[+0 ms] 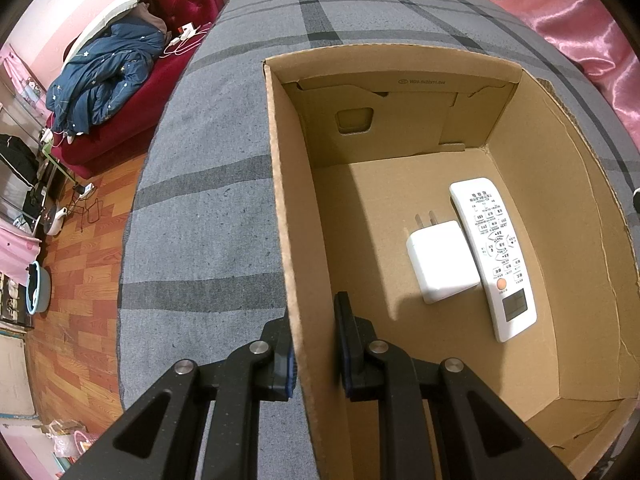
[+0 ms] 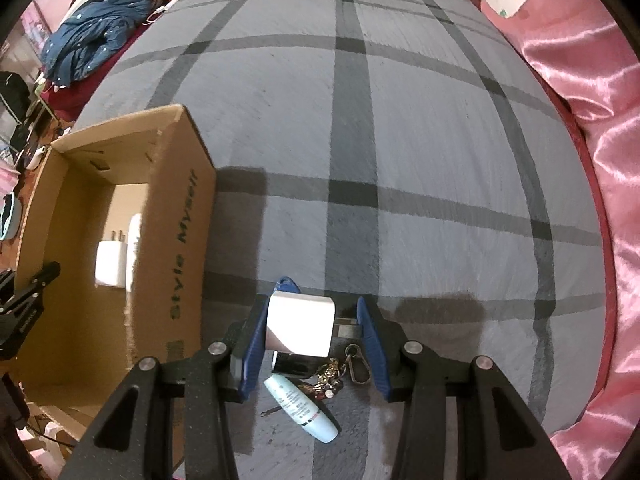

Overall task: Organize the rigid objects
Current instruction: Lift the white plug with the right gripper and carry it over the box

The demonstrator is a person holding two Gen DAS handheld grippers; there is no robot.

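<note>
Grip check from my end: left gripper (image 1: 316,354) pinches the cardboard box (image 1: 280,200) wall. Right gripper (image 2: 316,344) clamps a white charger block (image 2: 300,326) (lifted above the plaid bedspread (image 2: 400,120)); another charger (image 1: 440,260) and a remote (image 1: 494,256) lie inside the box.

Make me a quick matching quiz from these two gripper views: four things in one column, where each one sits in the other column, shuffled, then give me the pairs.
Things
1. remote control
2. white plug adapter
3. pale blue tube
4. cardboard box wall

Places
A. lying loose on the grey plaid bedcover
B. between the right gripper's blue fingers
C. flat on the box floor, beside a white charger
D. between the left gripper's fingers

Pairs: 1-C, 2-B, 3-A, 4-D
</note>
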